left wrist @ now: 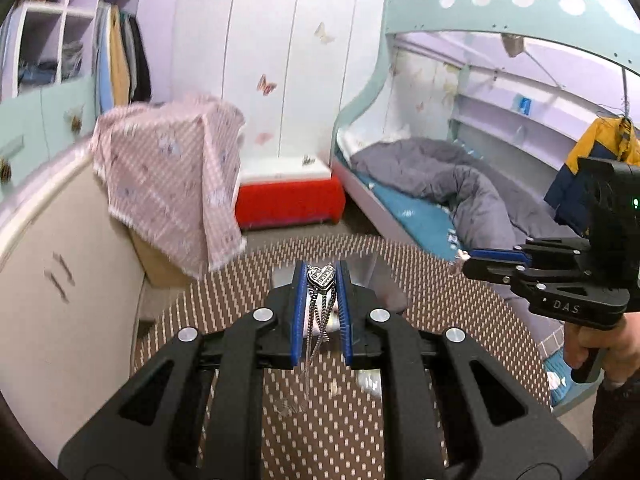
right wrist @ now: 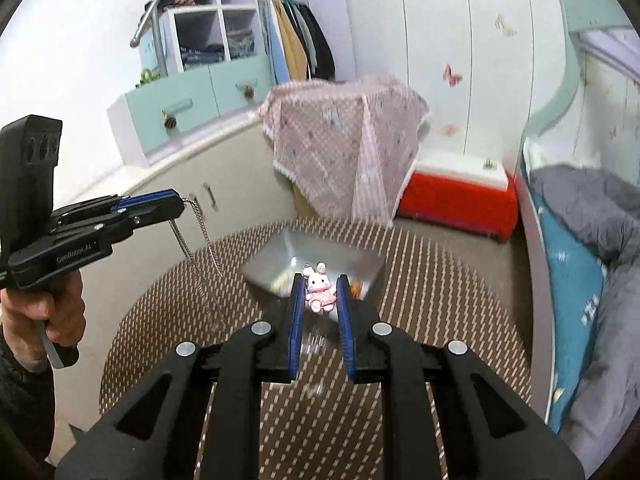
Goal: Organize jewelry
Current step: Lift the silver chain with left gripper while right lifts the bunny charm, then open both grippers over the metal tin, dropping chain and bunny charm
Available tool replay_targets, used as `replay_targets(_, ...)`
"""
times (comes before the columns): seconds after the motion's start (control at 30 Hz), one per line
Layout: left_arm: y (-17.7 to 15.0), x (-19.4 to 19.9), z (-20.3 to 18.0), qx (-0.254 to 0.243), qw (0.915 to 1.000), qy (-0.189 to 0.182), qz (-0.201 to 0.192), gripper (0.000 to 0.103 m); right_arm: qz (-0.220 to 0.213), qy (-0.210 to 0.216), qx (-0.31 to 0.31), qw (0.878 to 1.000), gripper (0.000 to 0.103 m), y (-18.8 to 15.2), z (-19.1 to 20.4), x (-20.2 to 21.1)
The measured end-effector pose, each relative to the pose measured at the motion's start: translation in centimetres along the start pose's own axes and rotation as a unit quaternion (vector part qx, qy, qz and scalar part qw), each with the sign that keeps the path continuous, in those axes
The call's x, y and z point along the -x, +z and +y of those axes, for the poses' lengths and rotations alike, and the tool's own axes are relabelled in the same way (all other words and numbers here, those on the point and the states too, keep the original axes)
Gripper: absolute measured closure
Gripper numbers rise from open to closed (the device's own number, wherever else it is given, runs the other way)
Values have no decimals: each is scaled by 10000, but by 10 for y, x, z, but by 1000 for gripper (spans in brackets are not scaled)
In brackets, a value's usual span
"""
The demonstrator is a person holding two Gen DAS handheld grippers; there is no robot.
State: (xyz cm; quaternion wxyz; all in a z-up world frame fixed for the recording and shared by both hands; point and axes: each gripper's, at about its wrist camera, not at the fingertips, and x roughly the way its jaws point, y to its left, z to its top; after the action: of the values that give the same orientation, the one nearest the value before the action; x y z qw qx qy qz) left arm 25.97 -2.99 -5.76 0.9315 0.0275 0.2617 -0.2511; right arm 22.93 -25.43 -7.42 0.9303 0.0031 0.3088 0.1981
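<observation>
My left gripper (left wrist: 321, 276) is shut on a silver heart pendant (left wrist: 321, 278); its chain (left wrist: 316, 328) hangs down between the fingers above the round brown patterned table (left wrist: 460, 312). In the right wrist view the left gripper (right wrist: 180, 203) is at the left with the chain (right wrist: 200, 256) dangling. My right gripper (right wrist: 319, 288) is shut on a pink bunny charm (right wrist: 319, 287), held above a clear box (right wrist: 312, 252) on the table (right wrist: 440, 300). In the left wrist view the right gripper (left wrist: 466, 258) is at the right, with the charm (left wrist: 460, 258) at its tip.
A pink cloth-covered object (right wrist: 344, 144) stands behind the table. A red and white box (right wrist: 456, 196) sits on the floor. A bunk bed with grey bedding (left wrist: 452, 184) is to the right. Cabinets (left wrist: 48, 280) line the left wall.
</observation>
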Motion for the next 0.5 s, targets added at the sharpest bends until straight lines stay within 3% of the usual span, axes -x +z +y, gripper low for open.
replay_targets(0.23, 40, -18, -4, 4, 9997, -125, -198, 89, -115, 42, 106, 9999, 89, 42, -3, -16)
replay_targets(0.5, 75, -21, -10, -15, 9986, -243, -474, 89, -109, 92, 100, 9998, 89, 60, -6, -33)
